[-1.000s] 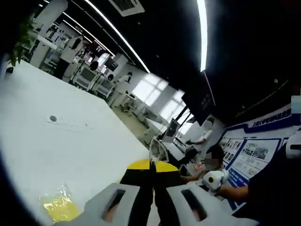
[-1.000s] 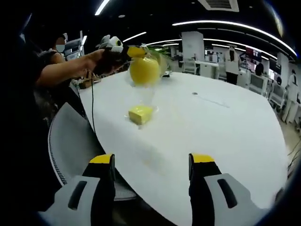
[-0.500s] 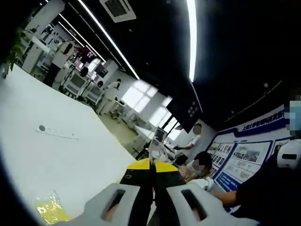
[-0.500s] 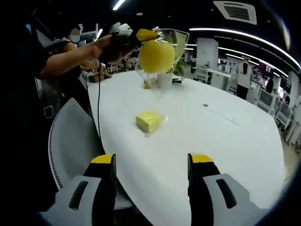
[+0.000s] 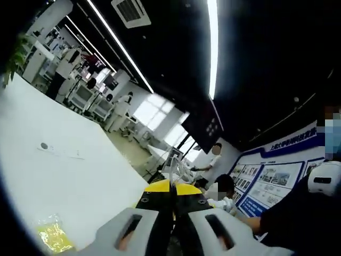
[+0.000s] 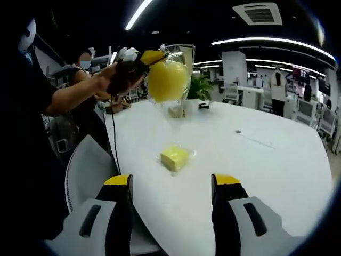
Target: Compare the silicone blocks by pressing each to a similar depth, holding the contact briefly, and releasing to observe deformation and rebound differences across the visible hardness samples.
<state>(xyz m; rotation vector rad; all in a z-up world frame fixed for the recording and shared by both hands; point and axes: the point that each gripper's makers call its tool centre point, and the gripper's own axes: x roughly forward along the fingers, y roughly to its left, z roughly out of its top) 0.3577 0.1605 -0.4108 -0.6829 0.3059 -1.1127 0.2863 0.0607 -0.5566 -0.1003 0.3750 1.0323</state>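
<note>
Right gripper view, left tool (image 6: 152, 57) lifting bagged block (image 6: 167, 80) (off table (image 6: 266, 165))

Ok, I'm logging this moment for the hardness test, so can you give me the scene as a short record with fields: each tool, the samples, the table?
left tool: jaws shut on bag, held up over the table
bag: clear plastic, round yellow sample inside, hanging in the air
right tool: open, empty, low at the near table edge
block: yellow, in clear wrap, lying on the table, untouched
table: white
chair: grey, at the near edge
</note>
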